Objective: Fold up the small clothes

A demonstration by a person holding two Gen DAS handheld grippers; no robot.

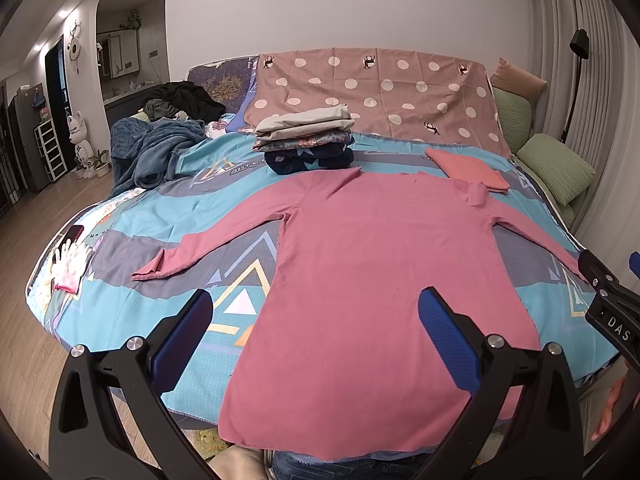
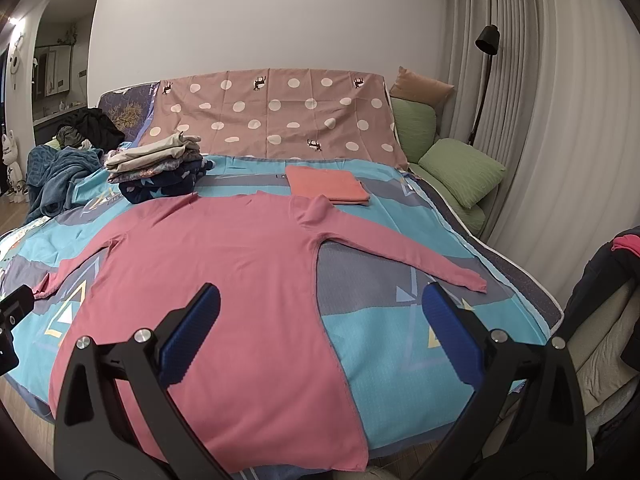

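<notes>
Left wrist view reads "DAS" on the right gripper (image 1: 612,300); both jaws spread above the pink shirt (image 1: 372,280) on the bed (image 1: 168,216).

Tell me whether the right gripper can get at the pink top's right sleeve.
Probably yes: the right gripper is open, and the sleeve lies flat on the bedspread with nothing over it.

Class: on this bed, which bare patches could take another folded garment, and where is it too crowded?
Free: the bedspread beside the pink shirt, below its sleeve; also between the clothes stack and the folded orange top. Crowded: the far corner with the blanket heap.
</notes>
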